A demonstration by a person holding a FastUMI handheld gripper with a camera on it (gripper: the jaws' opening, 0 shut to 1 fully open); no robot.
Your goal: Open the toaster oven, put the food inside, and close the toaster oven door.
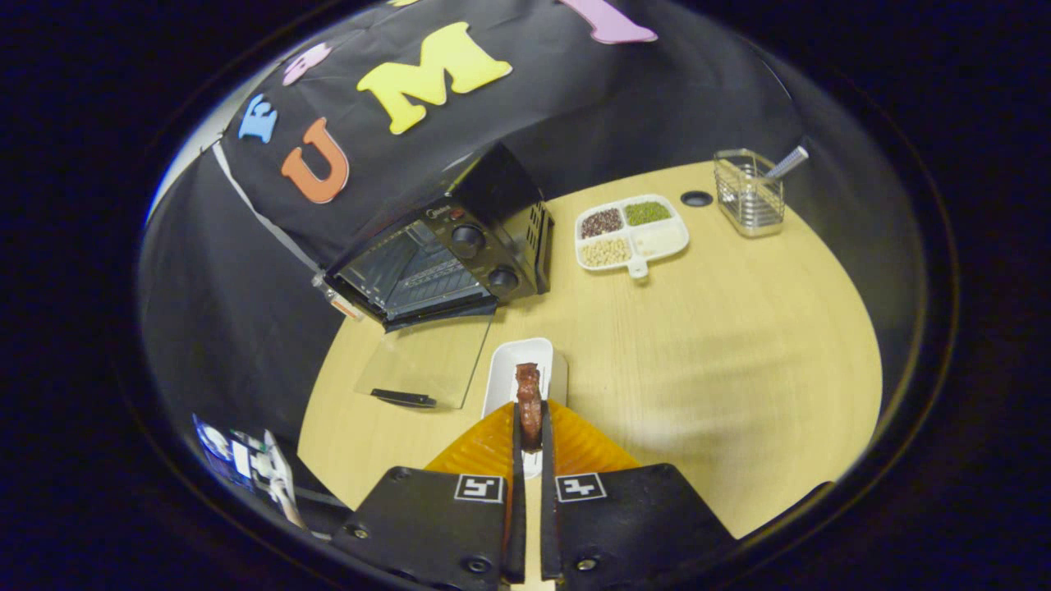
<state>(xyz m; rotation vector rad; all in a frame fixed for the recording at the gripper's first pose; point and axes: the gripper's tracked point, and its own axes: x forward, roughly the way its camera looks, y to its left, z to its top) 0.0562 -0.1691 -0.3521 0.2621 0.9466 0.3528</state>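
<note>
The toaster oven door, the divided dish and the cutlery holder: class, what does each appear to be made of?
The toaster oven door looks like clear glass: the wooden table shows through it. The divided dish seems white glossy plastic or ceramic; hard to tell which. The cutlery holder looks like shiny metal wire. The gripper jaws are shut on the food.

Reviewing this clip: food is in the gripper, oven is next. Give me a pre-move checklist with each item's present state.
1. Grip on food: gripper fingers closed on the brown food piece, ok.
2. Toaster oven door open, lying flat on the table: ok.
3. Food lifted free of the white dish: cannot tell.
4. Path from dish to oven mouth free of objects: ok.
5. Bean tray and wire holder stand off to the side: ok.
6. Oven rack seated inside: cannot tell.
</note>
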